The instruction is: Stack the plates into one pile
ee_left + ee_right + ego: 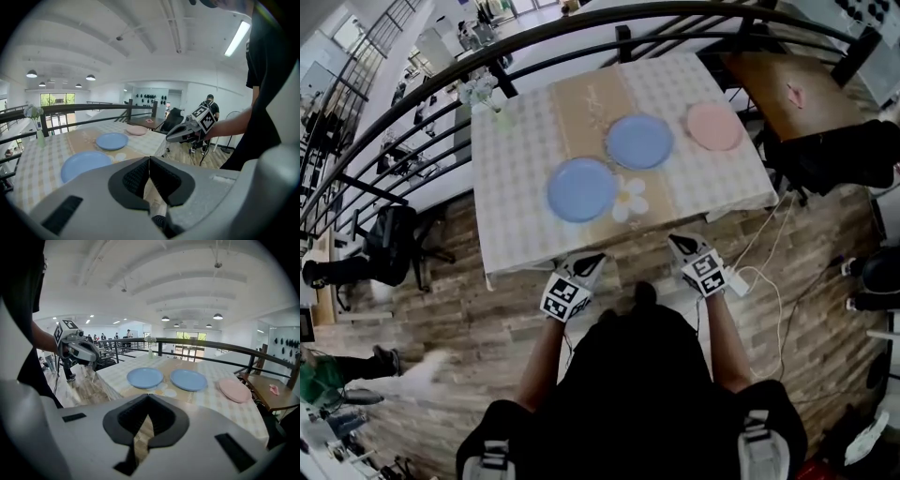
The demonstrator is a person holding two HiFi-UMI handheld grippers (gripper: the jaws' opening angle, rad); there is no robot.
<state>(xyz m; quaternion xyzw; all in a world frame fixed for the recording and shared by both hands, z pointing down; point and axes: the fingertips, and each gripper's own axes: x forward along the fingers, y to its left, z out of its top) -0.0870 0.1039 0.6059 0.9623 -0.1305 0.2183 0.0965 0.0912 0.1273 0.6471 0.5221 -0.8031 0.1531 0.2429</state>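
Left gripper (592,261), right gripper (679,244): jaws pressed together, nothing between, held just off near edge of table (516,197). On cloth, near blue plate (581,189) left, far blue plate (639,141) centre, pink plate (714,126) far right, all apart, unstacked.

Bright, even light fills the hall: above the counter (511,178) a ceiling strip lamp (241,37) and round lamps (218,316) glow, and the windows (58,99) beyond the counter's far side wash out pale. Shadows around the counter are soft and faint. Fisheye lenses bow the railing (623,42) behind the counter, blacken both gripper views' corners and smear the head view's rim.
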